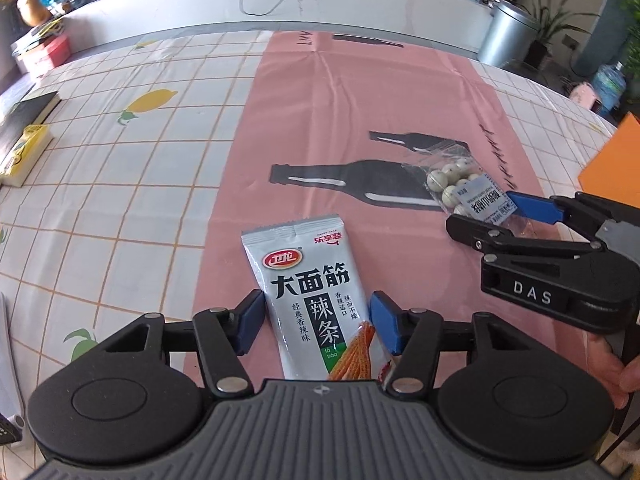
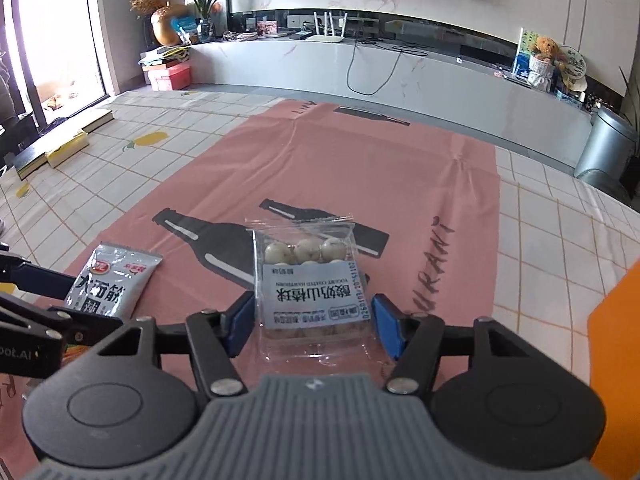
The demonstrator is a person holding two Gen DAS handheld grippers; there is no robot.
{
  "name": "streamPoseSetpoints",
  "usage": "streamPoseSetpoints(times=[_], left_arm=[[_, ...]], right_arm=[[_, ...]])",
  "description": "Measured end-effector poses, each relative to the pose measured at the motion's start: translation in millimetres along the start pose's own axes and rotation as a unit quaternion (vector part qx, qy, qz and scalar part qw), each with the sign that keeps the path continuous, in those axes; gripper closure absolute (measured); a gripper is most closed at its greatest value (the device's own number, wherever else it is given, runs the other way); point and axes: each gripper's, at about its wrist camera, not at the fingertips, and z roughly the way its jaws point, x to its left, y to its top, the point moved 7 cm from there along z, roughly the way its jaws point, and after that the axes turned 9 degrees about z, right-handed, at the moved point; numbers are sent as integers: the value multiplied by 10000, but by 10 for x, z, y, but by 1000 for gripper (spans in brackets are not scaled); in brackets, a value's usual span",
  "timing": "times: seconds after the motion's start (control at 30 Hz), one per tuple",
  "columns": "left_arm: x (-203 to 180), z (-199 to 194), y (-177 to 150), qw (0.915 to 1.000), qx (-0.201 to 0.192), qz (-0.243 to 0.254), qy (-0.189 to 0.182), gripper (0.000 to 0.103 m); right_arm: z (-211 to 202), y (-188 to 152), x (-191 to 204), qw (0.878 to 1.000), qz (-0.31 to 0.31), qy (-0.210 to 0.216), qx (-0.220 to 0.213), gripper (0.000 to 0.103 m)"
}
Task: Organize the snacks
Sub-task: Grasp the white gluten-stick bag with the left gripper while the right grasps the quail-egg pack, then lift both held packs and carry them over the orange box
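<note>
A silver spicy-strip snack packet lies on the pink mat between the open blue pads of my left gripper; the pads stand just beside its edges. It also shows in the right wrist view. A clear bag of white yogurt balls lies between the open pads of my right gripper, close to both pads. In the left wrist view the bag sits at the right gripper's tips.
A checked lemon-print tablecloth covers the table. A black book and a yellow box lie at the far left. An orange object stands at the right edge. A metal bin stands beyond the table.
</note>
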Motion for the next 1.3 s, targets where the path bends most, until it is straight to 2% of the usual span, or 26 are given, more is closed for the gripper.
streamPoseSetpoints(times=[0.13,0.23,0.33,0.4,0.47,0.53,0.63,0.73,0.8,0.9,1.0,1.07,1.1,1.13,1.3], left_arm=[[-181,-51,-84,9987,54,473,-200,38],[-377,-111,-181,9944,57,1014,-277,37],[-532,-149,-281,9918,45,1161,-524,37],[-569,-163,-328,9937,14,927,-636,36],[-560,-178,-343,9965,-58,701,-462,31],[-550,-185,-355,9982,-14,543,-249,22],[-521,-169,-369,9997,161,179,-51,16],[-506,-168,-396,9992,299,-36,247,14],[-528,-166,-409,9985,325,-13,437,14],[-523,-171,-425,9984,232,-159,490,14],[-552,-187,-429,9988,147,-137,449,20],[-568,-201,-421,9990,91,-90,419,30],[-582,-210,-415,9992,46,-61,404,40],[-582,-217,-410,9991,14,-54,413,45],[-562,-225,-403,9992,-145,-180,323,48]], right_arm=[[-258,-236,-34,9989,372,-290,-9,43],[-499,-486,-46,9971,466,-608,-4,43],[-709,-705,-61,9953,595,-761,3,42],[-816,-808,-61,9950,622,-781,-8,42],[-901,-859,-81,9952,631,-743,-96,39],[-940,-857,-108,9953,618,-705,-244,33],[-891,-831,-172,9957,608,-677,-177,30],[-873,-806,-227,9954,760,-558,-152,30],[-871,-815,-242,9956,781,-491,-149,30],[-864,-835,-264,9955,846,-393,-145,31],[-853,-826,-233,9959,830,-339,-135,36],[-848,-828,-187,9968,700,-364,-131,42],[-840,-828,-166,9971,626,-408,-122,43],[-838,-833,-146,9974,553,-446,-120,44],[-838,-835,-123,9974,522,-481,-80,45]])
